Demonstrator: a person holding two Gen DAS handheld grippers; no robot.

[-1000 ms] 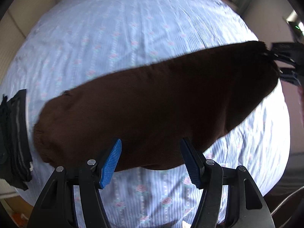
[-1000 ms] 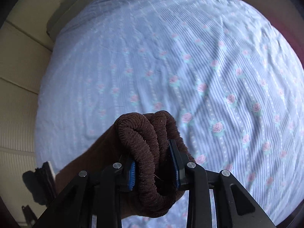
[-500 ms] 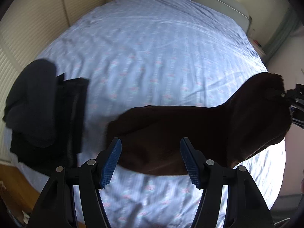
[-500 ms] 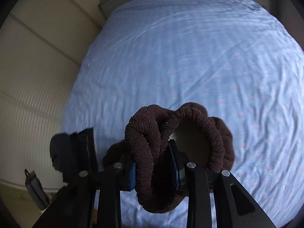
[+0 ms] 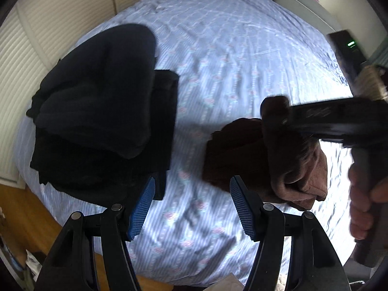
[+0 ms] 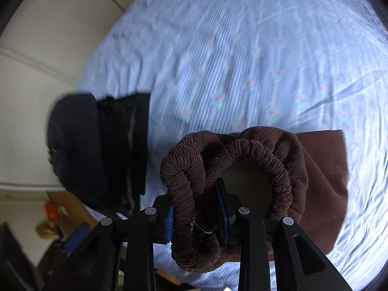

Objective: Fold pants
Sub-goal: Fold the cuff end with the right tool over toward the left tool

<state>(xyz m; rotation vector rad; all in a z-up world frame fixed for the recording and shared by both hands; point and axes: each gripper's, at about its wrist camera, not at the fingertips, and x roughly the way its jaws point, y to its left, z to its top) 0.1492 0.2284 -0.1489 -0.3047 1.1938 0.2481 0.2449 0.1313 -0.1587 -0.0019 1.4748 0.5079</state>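
Two tools here: our right tool (image 6: 197, 220) pinches the brown pants' (image 6: 315, 169) waistband over the bed (image 6: 242, 48), left tool (image 5: 191, 208) gaping empty.

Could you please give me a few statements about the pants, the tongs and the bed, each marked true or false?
1. The right tongs are shut on the brown pants. True.
2. The left tongs grip the pants. False: they are open and hold nothing.
3. A dark pile lies on the bed to the pants' left. True.
4. The sheet is plain white. False: it is pale blue with stripes and small roses.
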